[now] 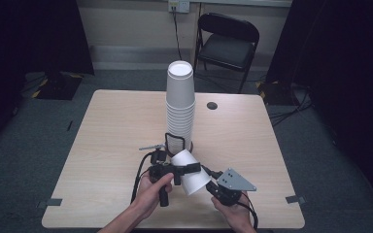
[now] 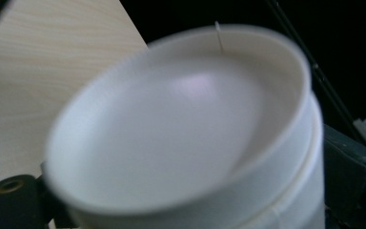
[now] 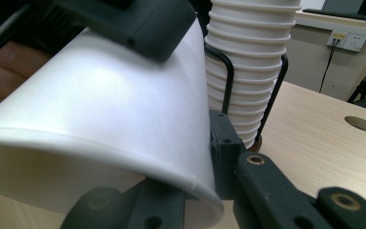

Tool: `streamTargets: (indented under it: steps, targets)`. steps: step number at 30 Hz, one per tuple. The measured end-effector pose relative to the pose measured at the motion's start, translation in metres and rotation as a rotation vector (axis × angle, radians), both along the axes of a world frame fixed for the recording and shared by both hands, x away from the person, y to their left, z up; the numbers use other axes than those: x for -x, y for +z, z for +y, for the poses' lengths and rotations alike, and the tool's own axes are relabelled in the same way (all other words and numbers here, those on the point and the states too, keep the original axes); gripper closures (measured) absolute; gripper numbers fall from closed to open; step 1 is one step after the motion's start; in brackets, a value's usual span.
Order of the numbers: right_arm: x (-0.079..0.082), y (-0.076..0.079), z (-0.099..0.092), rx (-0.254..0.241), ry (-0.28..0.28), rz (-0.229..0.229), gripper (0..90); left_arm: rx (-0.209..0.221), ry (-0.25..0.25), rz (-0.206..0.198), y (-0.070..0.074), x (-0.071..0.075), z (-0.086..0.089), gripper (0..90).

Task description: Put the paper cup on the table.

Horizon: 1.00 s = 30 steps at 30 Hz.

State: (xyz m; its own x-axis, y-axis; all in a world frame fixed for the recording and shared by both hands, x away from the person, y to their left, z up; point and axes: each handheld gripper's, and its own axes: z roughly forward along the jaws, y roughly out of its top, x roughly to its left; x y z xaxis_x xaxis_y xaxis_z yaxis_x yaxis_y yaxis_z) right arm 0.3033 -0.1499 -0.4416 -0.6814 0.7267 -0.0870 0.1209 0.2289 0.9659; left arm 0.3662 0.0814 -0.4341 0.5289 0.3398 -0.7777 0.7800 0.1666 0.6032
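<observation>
A white paper cup (image 1: 195, 182) lies on its side in the air above the table's (image 1: 107, 136) near edge, between both grippers. My left gripper (image 1: 184, 171) is shut on its narrow end; one black jaw crosses the cup wall (image 3: 100, 109) from above. In the left gripper view the cup's recessed base (image 2: 171, 124) faces the camera, and a ridged band behind it may be a second, nested cup. My right gripper (image 3: 195, 205) is shut on the cup's wide rim. Just beyond stands a tall stack of white cups (image 1: 179, 107) in a black wire holder (image 1: 175, 141).
The stack (image 3: 252, 71) and its wire holder (image 3: 228, 81) stand very close behind the held cup. A round hole (image 1: 212, 105) sits in the tabletop at the right rear. A black folding chair (image 1: 228, 41) stands behind the table. Cables trail from both grippers.
</observation>
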Motion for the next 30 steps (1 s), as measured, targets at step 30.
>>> streamTargets:
  steps: [30]
  targets:
    - [-0.01,0.002,-0.022,0.06,-0.045,0.248,85.6,-0.179,0.143,-0.353,0.019,-0.002,0.019,15.8]
